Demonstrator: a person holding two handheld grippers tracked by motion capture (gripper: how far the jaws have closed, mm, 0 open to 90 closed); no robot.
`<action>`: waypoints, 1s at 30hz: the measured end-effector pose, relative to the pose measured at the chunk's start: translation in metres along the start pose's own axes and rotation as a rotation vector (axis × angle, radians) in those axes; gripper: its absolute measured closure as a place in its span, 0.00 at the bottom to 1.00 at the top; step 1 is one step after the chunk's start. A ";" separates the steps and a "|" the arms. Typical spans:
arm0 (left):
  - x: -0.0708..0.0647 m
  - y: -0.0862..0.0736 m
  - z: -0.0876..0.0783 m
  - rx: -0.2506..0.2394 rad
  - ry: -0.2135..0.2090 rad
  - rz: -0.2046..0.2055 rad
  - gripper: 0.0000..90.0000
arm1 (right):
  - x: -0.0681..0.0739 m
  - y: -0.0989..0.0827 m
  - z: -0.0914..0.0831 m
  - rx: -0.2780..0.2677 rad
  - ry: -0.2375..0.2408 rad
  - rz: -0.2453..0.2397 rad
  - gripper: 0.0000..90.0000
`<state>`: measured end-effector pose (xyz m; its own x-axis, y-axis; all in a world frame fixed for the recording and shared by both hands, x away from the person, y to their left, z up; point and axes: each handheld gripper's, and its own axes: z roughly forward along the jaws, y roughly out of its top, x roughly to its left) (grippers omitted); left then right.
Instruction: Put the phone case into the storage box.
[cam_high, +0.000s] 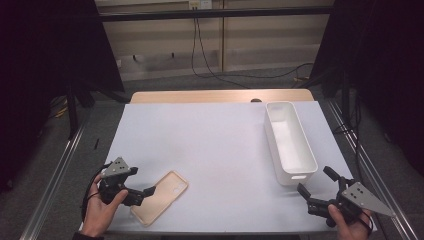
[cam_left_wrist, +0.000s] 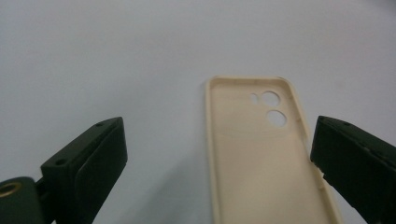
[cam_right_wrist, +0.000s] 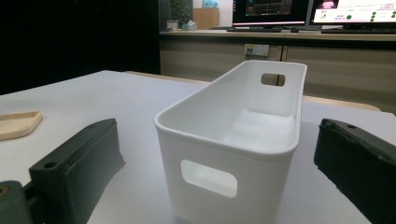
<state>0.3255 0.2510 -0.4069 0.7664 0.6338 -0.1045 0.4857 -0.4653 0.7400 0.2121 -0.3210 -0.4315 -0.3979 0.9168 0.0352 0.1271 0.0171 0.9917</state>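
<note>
I have the left gripper (cam_high: 150, 190) low at the near left corner of the white table (cam_high: 215, 145), its jaws spread wide with nothing pressed between them. The beige phone case (cam_high: 160, 196) lies flat there, hollow side up, camera holes at its far end. In the left gripper view it (cam_left_wrist: 261, 154) sits between my jaws but off toward the right one, whose pad stands just beside the case's long edge; whether it touches I cannot tell. I read that offset as a straddle across the case's width — a thin, shallow shell is easiest taken by its two raised long rims. The right gripper (cam_high: 313, 187) waits at the near right corner, jaws likewise wide apart, aimed at the near end wall of the white bin (cam_high: 290, 142). The bin stands lengthwise away from me on the right side of the table, empty as far as I can see, so I judge it to be where the case is meant to go — and I keep the right hand parked there to steady it. From the right gripper view the bin's floor is partly hidden behind its near wall (cam_right_wrist: 224, 168), and the case shows as a clipped corner at the left edge. The near end of the case runs off the bottom of the left gripper view.
</note>
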 end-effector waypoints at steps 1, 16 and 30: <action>0.000 0.001 0.000 0.007 -0.005 0.007 0.04 | 0.000 0.000 0.000 0.000 0.000 0.000 0.00; -0.001 -0.009 0.006 0.223 -0.077 0.020 0.08 | 0.000 0.000 0.000 0.002 0.000 0.000 0.00; -0.001 -0.008 0.012 0.359 0.003 0.047 0.27 | 0.000 0.000 0.000 0.002 -0.001 -0.001 0.00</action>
<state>0.3260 0.2467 -0.4213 0.7907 0.6078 -0.0733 0.5665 -0.6811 0.4638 0.2122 -0.3206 -0.4317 -0.3968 0.9173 0.0343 0.1285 0.0185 0.9915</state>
